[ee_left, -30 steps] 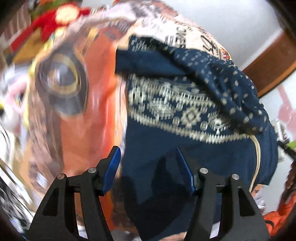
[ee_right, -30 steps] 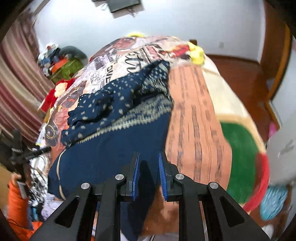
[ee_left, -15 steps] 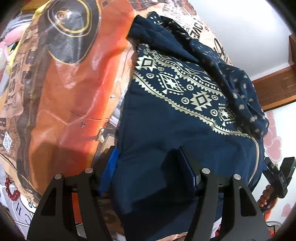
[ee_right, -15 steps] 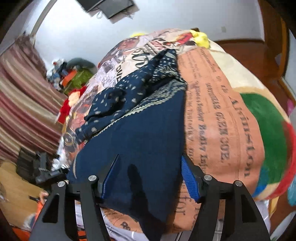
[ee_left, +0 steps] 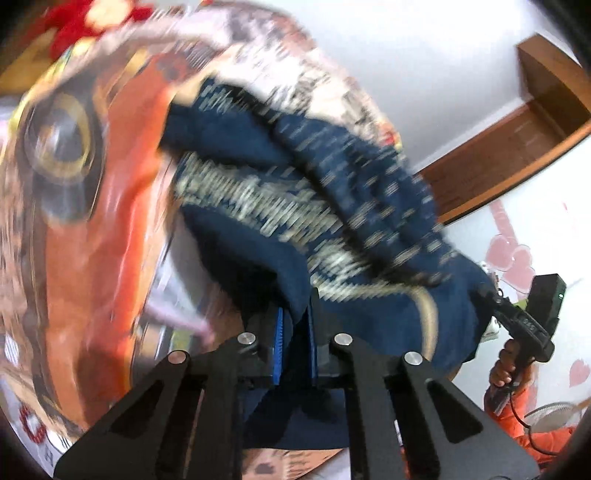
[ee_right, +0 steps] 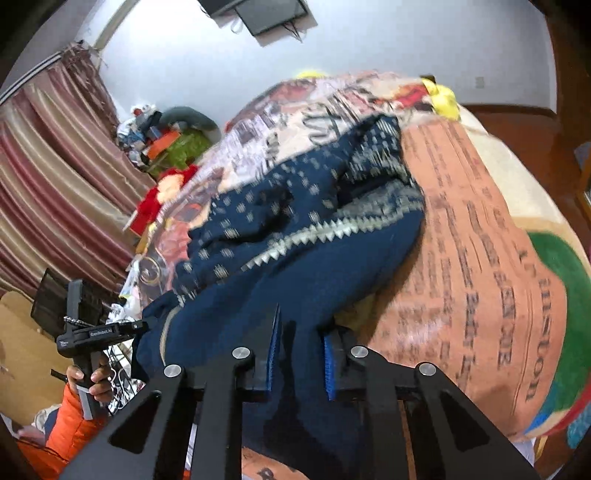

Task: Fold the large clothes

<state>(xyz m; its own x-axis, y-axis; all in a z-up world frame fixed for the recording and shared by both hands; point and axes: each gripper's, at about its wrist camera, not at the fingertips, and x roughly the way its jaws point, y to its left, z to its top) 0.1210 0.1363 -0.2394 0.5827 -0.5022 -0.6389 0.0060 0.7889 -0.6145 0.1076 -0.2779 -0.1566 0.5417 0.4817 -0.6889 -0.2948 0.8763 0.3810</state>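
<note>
A large navy garment (ee_left: 258, 229) with a cream patterned band and dotted part lies on a bed with a printed cover (ee_left: 92, 240). My left gripper (ee_left: 295, 332) is shut on the garment's near hem and lifts it; the view is blurred. In the right wrist view the same garment (ee_right: 314, 266) drapes toward me. My right gripper (ee_right: 299, 354) is shut on its near hem, with navy cloth bunched between the blue pads (ee_right: 328, 369). Each view shows the other gripper at the garment's far corner, the right one (ee_left: 532, 321) and the left one (ee_right: 92, 328).
The bed cover (ee_right: 480, 258) is orange with print and a green patch. Striped curtains (ee_right: 55, 192) hang at left, with a pile of clutter (ee_right: 166, 140) beyond the bed. A wooden door frame (ee_left: 517, 147) stands at right. A wall-mounted screen (ee_right: 266, 14) hangs high.
Both grippers were open around the garment's near hem half a second ago; both have closed on it and lifted it, and the cloth has bunched up.
</note>
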